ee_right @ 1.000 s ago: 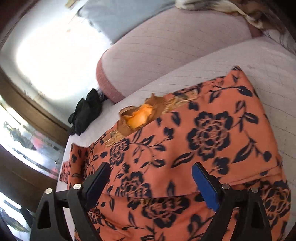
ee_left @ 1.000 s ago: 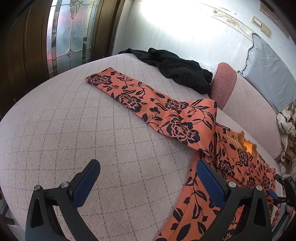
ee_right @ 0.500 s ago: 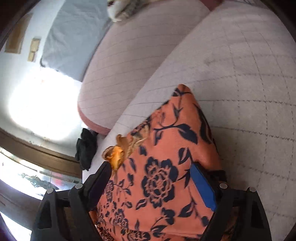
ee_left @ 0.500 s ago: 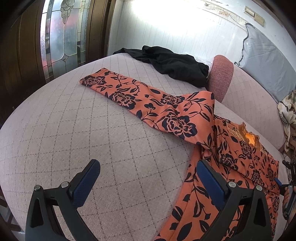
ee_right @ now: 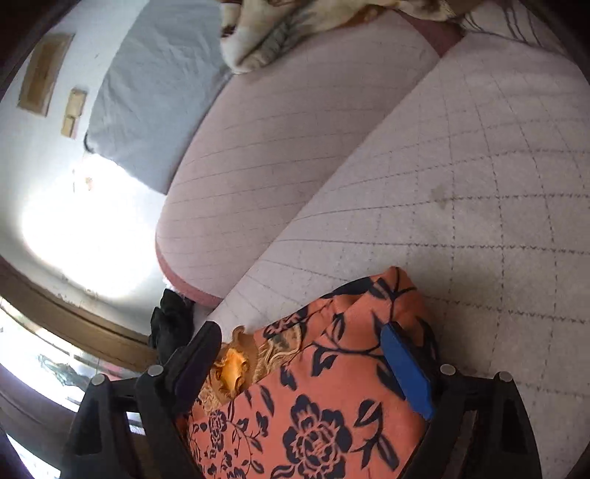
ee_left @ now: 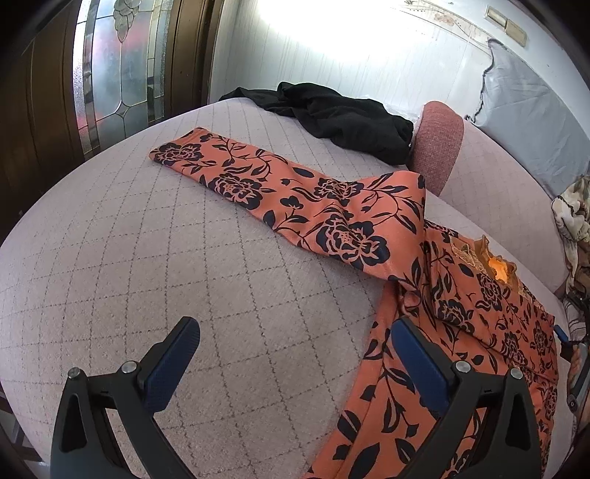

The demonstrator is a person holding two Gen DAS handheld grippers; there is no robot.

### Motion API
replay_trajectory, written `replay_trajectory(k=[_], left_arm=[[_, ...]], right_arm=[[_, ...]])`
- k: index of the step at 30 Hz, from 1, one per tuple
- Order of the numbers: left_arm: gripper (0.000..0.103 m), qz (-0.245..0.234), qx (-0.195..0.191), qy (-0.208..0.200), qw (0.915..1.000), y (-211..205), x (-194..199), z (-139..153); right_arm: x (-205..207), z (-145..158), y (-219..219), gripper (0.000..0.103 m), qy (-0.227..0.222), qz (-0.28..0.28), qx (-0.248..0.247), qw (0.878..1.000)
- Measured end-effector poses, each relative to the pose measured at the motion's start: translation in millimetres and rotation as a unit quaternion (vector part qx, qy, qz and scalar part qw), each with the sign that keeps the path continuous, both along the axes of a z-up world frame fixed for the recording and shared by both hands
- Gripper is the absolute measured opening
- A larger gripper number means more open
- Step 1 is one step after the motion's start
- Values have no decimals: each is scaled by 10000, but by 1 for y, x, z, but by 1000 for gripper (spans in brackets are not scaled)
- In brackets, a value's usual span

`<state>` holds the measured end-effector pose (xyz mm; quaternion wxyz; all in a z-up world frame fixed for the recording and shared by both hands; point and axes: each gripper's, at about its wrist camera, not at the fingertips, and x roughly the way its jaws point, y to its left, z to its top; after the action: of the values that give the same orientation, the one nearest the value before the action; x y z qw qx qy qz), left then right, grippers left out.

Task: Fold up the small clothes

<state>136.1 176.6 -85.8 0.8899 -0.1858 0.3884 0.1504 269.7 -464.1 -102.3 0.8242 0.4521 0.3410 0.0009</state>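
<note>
An orange garment with black flowers (ee_left: 332,221) lies on the quilted pink sofa seat (ee_left: 166,239). One long sleeve stretches to the far left, and the gold-trimmed neck (ee_left: 479,254) sits at the right. My left gripper (ee_left: 293,324) hovers open above the seat, its right finger over the garment's lower edge. In the right wrist view my right gripper (ee_right: 298,328) stands wide, its jaws opening. A folded corner of the garment (ee_right: 332,405) lies between and below the jaws, and the pads do not press on it.
A black garment (ee_left: 343,118) is heaped at the far end of the seat. The pink backrest (ee_right: 295,147) runs along the right, with a grey cloth (ee_left: 534,110) and a patterned blanket (ee_right: 295,33) on it. A stained-glass door (ee_left: 118,73) stands at the left.
My right gripper has swung sideways along the garment, from over its chest to its outer folded corner, with more bare seat in view. The left gripper has hardly moved.
</note>
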Motion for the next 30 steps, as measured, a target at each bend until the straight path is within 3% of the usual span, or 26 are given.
replay_trajectory(k=[2, 4, 7, 9, 11, 13, 19, 25, 30], left_arm=[[103, -21, -16, -20, 10000, -1, -1, 1], [103, -17, -69, -58, 10000, 0, -4, 1], [103, -14, -225, -79, 9997, 7, -7, 1], [103, -18, -540, -47, 9985, 18, -8, -1], [103, 5, -1129, -2, 9936, 37, -7, -3], [103, 94, -1756, -126, 9843, 63, -5, -2], [103, 494, -2350, -365, 9700, 153, 43, 7], [99, 1385, -2216, -231, 9650, 225, 95, -7], [87, 1616, -2422, -242, 9564, 255, 114, -28]], right_arm=[[-18, 16, 23, 90, -245, 275, -86, 9993], [-36, 28, 60, 90, -255, 667, -446, 9964], [-79, 31, 112, 90, -300, 1153, -573, 9912], [-109, 30, 139, 90, -379, 1387, -557, 9880], [-131, 26, 163, 90, -340, 1624, -580, 9844], [-154, 23, 171, 90, -395, 1772, -626, 9814], [-167, 6, 174, 90, -387, 1737, -614, 9821], [-160, 5, 166, 90, -462, 1654, -587, 9834], [-153, -3, 166, 90, -414, 1695, -547, 9831]])
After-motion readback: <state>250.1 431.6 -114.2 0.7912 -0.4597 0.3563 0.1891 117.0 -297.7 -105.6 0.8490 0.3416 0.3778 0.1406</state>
